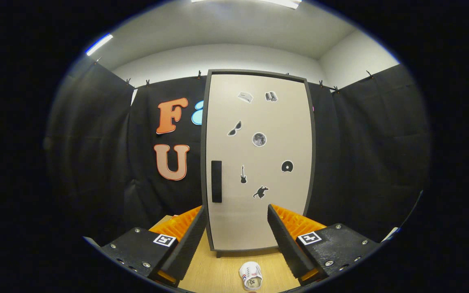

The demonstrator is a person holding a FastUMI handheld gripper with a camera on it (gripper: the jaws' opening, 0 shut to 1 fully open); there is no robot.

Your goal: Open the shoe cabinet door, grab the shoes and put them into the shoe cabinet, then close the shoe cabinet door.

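The shoe cabinet (259,162) stands upright ahead of me, a tall pale box with a dark frame. Its door is closed. A dark vertical handle (216,181) sits at the door's left side, low down, just above my left finger. Several small stickers dot the door. A small white shoe (250,276) with red and blue marks lies on the wooden floor in front of the cabinet, low between my fingers. My gripper (236,217) is open, fingers wide apart, holding nothing, some way back from the door.
Black cloth walls the booth behind and on both sides of the cabinet. The light wooden floor (214,268) runs from the cabinet's foot toward me. Ceiling lights glow overhead.
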